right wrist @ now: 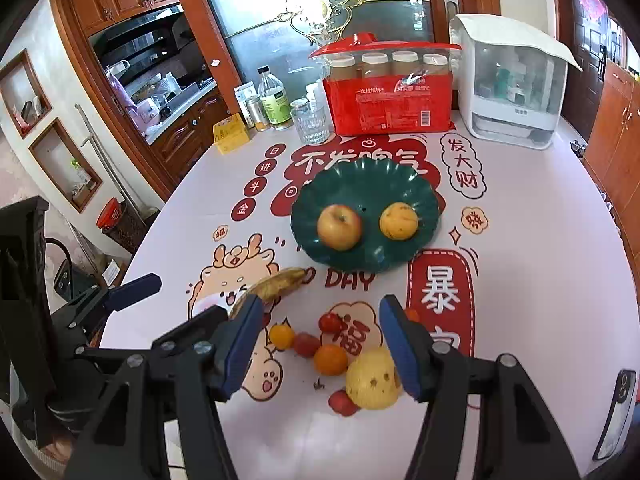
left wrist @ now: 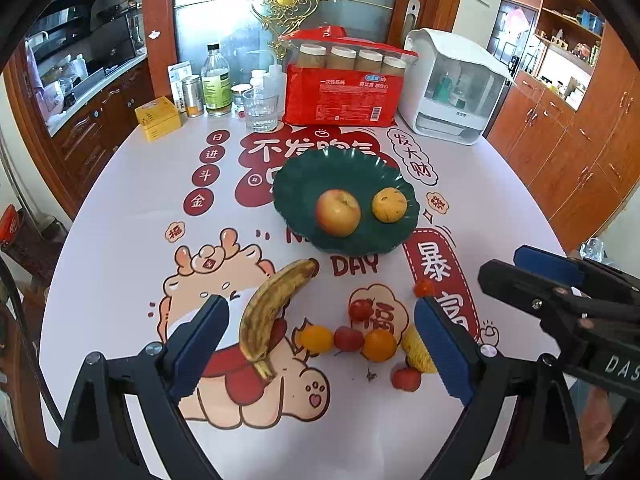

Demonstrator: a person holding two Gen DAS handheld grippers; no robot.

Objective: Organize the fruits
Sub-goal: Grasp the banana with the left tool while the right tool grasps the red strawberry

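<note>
A green plate (left wrist: 304,184) (right wrist: 424,188) holds an apple (left wrist: 338,212) (right wrist: 339,227) and a yellow fruit (left wrist: 389,205) (right wrist: 399,221). On the table in front lie a spotted banana (left wrist: 269,312) (right wrist: 280,282), a yellow pear (right wrist: 372,380) (left wrist: 416,350), small oranges (left wrist: 379,345) (right wrist: 330,359) and several small red fruits (left wrist: 406,378). My left gripper (left wrist: 320,354) is open above the table, with the banana and small fruits between its fingers. My right gripper (right wrist: 320,354) is open over the small fruits, with its right finger beside the pear.
At the back stand a red package of cups (left wrist: 340,92), a white appliance (left wrist: 452,84), a glass (left wrist: 261,110), bottles (left wrist: 216,80) and a yellow box (left wrist: 158,118). A phone (right wrist: 616,412) lies at the table's right edge.
</note>
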